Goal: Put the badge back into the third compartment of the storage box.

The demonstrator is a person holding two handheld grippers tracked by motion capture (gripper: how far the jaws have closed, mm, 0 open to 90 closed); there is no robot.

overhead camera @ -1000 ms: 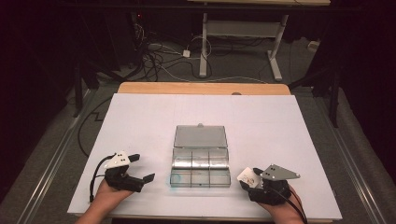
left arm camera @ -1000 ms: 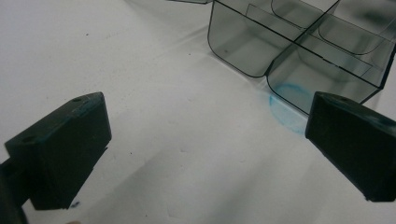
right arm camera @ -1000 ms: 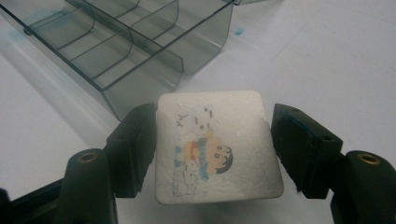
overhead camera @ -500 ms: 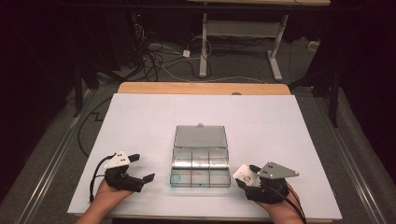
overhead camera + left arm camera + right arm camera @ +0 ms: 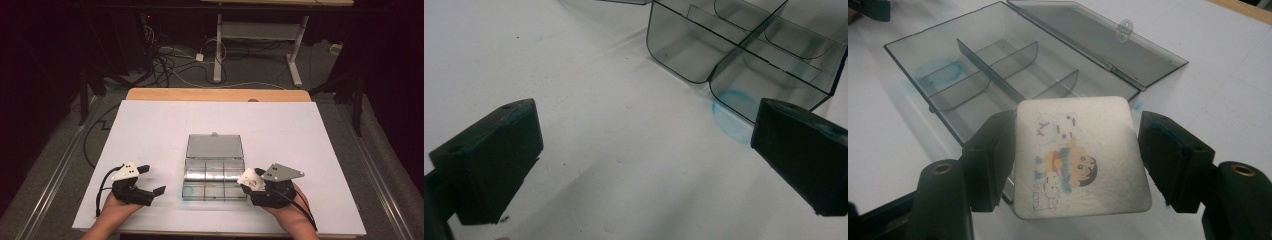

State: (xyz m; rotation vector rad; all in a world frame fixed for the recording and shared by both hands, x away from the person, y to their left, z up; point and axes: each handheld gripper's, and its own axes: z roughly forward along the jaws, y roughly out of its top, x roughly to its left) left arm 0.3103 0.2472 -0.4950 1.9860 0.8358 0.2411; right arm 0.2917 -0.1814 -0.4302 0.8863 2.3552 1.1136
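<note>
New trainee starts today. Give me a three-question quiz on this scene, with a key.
1. True or false: the lid of the clear compartment box lies open.
2. What sits between the jaws of the right gripper? A) a coin B) a square tile with a cartoon picture C) a screwdriver
3. Fill in: the left gripper, beside the box, has its jaws ____ with nothing between them.

Key: 1 true; 2 B; 3 open.
</note>
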